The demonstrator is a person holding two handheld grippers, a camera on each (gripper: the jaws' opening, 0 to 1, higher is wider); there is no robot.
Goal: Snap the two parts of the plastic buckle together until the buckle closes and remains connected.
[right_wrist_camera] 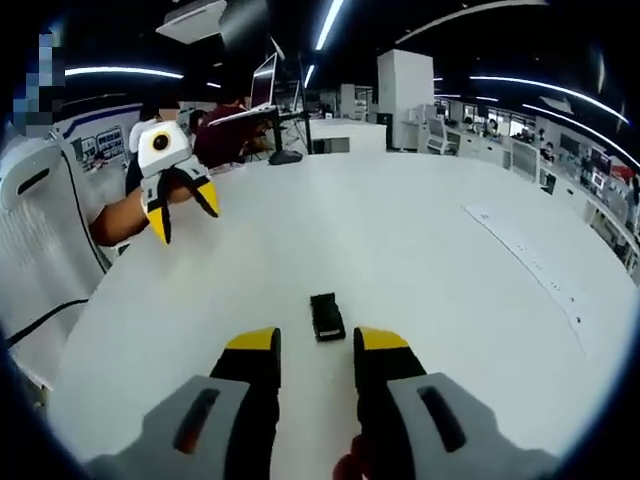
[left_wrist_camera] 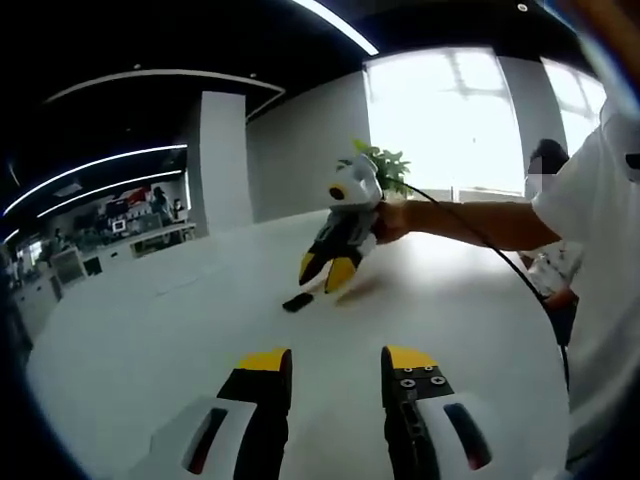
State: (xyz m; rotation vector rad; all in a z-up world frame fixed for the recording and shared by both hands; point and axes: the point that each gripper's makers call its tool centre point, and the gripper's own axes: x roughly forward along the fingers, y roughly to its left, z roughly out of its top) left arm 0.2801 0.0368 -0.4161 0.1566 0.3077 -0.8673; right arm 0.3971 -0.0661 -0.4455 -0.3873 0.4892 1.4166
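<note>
Black buckle (right_wrist_camera: 326, 316) on table, just beyond right gripper (right_wrist_camera: 313, 347) jaws (parted).

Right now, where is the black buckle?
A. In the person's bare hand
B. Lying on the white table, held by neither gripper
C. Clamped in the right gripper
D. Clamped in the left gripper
B: the buckle lies on the table just ahead of the open right gripper, and the left gripper is open and away from it.
</note>
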